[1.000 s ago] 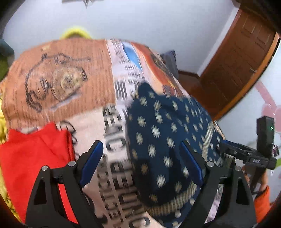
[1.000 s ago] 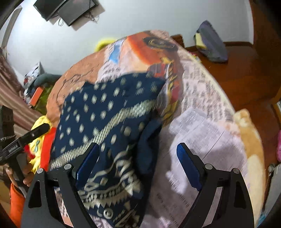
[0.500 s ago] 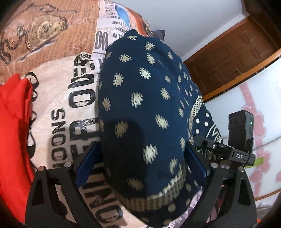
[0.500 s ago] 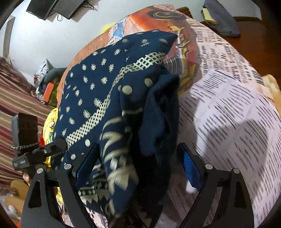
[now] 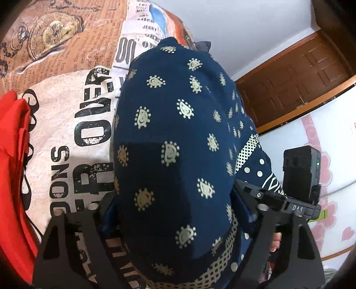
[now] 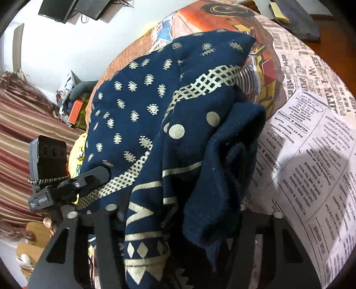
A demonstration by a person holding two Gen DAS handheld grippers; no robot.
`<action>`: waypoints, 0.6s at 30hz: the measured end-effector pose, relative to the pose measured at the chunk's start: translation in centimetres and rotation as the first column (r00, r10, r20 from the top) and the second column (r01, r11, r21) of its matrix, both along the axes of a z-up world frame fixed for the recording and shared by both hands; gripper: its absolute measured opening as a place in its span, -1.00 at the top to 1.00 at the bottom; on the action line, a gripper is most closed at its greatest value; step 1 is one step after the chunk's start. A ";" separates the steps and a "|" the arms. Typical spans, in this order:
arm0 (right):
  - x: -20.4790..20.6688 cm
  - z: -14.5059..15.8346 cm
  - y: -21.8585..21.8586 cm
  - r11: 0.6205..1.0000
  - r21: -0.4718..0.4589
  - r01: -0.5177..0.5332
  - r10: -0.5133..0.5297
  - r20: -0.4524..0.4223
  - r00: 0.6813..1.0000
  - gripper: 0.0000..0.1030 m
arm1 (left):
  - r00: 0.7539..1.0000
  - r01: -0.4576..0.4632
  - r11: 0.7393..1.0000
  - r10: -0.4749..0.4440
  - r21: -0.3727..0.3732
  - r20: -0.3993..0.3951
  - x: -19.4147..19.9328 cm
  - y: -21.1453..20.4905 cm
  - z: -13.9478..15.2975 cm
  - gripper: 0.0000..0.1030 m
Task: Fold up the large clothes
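A: Where's the garment rn?

B: Navy patterned garment [image 5: 178, 142] lies bunched on the newspaper-print bedspread [image 5: 66, 124], right up against both cams. In the left wrist view it fills the middle, cream paisley dots all over, checkered cream band along the near hem.

A: Left gripper?

B: Left gripper [image 5: 175, 213] has cloth draped over and between its arms. Fingertips are buried under the fabric, so can't tell if it's spread or pinching.

A: Right one?

B: Same story. Right gripper [image 6: 178, 220] w/ a thick dark fold and the geometric-print border hanging down btwn its arms, tips hidden. Can't tell its state either.

A: Other stuff nearby?

B: Red cloth [image 5: 13, 169] at the left edge of the left view, beside the garment, not touching it. Brown wooden door [image 5: 296, 82] past the bed. In the right view, wall-mounted screens [image 6: 73, 9] up top, and a dark bag [image 6: 293, 20] on the floor beyond the bed.
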State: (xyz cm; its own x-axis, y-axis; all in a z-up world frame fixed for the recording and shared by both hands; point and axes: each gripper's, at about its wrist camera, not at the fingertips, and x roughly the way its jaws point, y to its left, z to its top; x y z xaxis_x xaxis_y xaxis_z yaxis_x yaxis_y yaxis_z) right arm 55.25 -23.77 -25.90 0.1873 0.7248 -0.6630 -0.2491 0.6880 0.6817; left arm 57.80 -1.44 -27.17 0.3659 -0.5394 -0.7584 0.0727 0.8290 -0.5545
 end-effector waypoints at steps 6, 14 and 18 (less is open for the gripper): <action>-1.7 2.7 2.1 0.998 -0.060 -0.009 0.012 0.052 0.999 0.40 | 0.998 0.024 0.999 -0.026 0.035 0.053 -2.1 -0.1 2.6 -0.14; -3.6 7.4 5.2 0.999 -0.026 -0.018 0.021 0.108 0.994 0.44 | 0.985 0.011 0.998 -0.023 0.069 0.169 -6.0 2.0 9.0 -0.08; -4.6 10.3 6.6 0.999 -0.021 -0.035 0.038 0.178 0.983 0.44 | 0.974 -0.021 0.998 0.005 0.067 0.225 -7.8 4.8 11.9 -0.08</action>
State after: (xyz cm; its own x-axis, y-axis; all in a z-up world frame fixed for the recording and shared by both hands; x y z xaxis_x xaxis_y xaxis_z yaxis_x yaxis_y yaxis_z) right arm 50.63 -17.13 -15.60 0.2775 0.7218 -0.6340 -0.3905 0.6877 0.6120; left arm 50.03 3.38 -15.25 0.5376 -0.4833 -0.6909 0.1778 0.8659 -0.4674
